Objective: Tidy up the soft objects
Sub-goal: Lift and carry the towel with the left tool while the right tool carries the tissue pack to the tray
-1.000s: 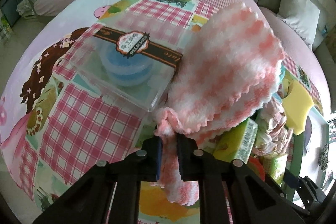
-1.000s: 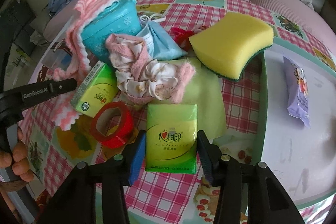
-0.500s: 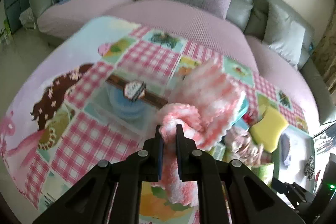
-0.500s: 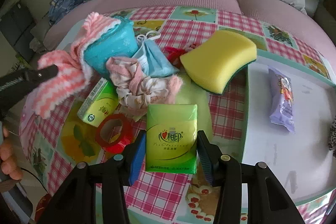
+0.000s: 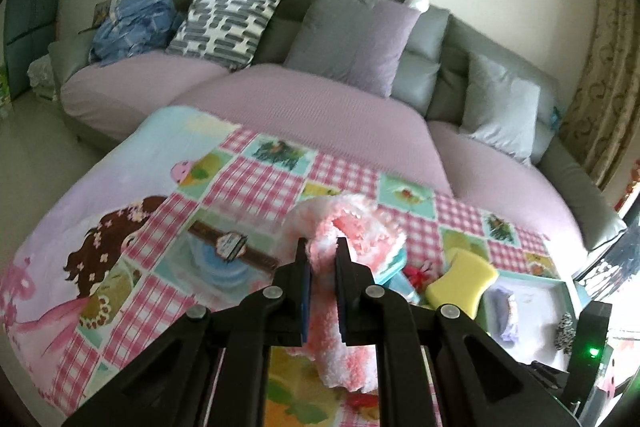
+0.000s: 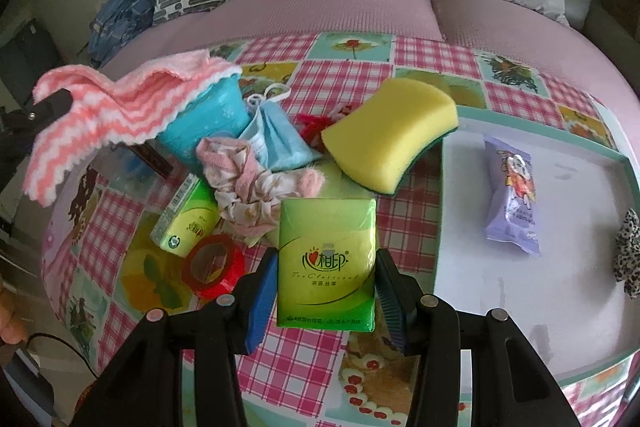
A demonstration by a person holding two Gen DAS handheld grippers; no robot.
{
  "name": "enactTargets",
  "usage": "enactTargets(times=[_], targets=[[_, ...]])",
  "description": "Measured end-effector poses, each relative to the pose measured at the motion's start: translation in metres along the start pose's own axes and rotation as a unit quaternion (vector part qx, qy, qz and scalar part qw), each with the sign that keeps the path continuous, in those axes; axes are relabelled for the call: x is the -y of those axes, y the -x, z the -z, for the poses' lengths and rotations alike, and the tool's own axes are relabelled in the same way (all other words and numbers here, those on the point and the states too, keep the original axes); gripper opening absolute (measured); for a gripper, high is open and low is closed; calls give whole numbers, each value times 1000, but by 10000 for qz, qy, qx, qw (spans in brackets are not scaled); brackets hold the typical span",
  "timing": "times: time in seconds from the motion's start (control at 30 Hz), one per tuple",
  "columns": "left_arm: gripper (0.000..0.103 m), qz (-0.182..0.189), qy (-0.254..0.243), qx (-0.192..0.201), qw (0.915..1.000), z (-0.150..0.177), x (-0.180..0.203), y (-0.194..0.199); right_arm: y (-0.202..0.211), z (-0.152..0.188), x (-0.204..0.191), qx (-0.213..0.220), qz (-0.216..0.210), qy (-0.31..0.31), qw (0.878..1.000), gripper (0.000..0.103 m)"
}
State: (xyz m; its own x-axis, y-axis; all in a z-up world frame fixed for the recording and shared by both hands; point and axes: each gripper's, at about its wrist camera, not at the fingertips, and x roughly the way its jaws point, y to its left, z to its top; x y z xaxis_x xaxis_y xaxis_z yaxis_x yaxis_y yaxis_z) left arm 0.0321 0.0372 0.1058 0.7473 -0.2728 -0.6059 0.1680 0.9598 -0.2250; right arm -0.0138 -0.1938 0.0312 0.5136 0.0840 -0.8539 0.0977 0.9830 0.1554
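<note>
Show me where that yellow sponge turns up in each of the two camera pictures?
Left wrist view: yellow sponge at lower right, beyond the gripper fingers.
Right wrist view: yellow sponge just above centre, behind the green tissue pack.
Shared landmark: the pink striped cloth.

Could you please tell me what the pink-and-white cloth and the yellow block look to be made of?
The cloth looks like fluffy microfibre or fleece: fuzzy pile, scalloped edge, limp drape. The yellow block looks like matte foam sponge with a dark green layer underneath, probably a scouring pad.

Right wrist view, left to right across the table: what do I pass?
Pink-and-white cloth → red tape roll → green tissue pack → yellow sponge → purple snack packet → leopard-print scrunchie.
</note>
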Motion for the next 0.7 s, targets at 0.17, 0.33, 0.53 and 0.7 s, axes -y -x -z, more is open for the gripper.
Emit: enactTargets(times=[0.17,0.33,0.53,0.7], targets=[[11,175,-210,386,9989,-3,16,16,7,-3,11,139,76,-156,9998,50],[11,342,-423,751,9957,-5,33,32,13,-3,22,226,130,-329,9991,50],[11,632,-741,1184,9882,-4,59,51,28,-3,42,390,295,-554,9973,50],[11,870,-900,1187,9850,0,80,54,42,0,69,514,555,-867,9934,50]])
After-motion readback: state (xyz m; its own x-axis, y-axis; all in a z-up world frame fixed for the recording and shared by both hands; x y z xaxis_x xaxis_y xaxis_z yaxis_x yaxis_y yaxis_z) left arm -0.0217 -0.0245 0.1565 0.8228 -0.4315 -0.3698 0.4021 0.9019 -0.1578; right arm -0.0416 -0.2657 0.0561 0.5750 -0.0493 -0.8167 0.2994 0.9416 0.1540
